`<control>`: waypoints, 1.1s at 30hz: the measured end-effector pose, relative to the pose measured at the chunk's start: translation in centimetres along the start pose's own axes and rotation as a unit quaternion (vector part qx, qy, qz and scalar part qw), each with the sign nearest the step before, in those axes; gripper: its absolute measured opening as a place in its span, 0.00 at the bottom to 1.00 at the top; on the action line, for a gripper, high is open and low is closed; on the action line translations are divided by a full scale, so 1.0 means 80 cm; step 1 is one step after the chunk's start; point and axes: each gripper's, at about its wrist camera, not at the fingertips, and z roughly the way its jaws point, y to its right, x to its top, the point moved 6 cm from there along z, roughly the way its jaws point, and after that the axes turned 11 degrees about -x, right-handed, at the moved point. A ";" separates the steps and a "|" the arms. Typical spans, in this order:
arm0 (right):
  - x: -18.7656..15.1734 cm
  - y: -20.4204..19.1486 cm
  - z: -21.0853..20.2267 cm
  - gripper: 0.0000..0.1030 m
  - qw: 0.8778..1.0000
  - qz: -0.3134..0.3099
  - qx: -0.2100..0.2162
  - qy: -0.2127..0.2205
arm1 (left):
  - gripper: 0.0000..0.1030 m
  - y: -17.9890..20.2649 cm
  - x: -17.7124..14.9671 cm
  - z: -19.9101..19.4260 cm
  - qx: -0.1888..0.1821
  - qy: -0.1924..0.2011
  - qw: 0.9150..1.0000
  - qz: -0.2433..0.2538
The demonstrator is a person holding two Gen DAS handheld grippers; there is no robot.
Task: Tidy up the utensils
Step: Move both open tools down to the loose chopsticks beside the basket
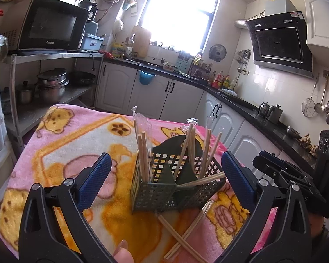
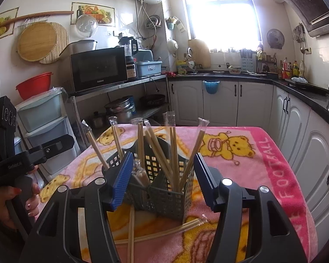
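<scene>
On pink bear blanket (image 1: 65, 144), chopstick caddy (image 1: 164, 188), kitchen cabinets, both grippers' jaws spread.

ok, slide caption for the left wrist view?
Open left gripper facing chopstick basket, loose chopsticks on blanket.

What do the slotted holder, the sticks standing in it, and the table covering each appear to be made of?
Holder: likely moulded plastic, matte grey-green, gridded holes.
Sticks: pale bamboo or wood, unvarnished; several in clear film sleeves.
Covering: plush fleece blanket, fuzzy printed pile.
</scene>
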 end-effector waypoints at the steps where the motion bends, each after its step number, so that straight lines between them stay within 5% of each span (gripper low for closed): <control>1: -0.002 -0.001 -0.001 0.54 1.000 -0.001 0.001 -0.001 | 0.90 0.001 -0.001 -0.001 0.000 -0.001 1.000 0.000; 33: -0.059 -0.003 0.002 0.54 0.998 -0.023 -0.001 -0.052 | 0.90 0.000 -0.053 0.008 0.002 -0.042 0.999 -0.018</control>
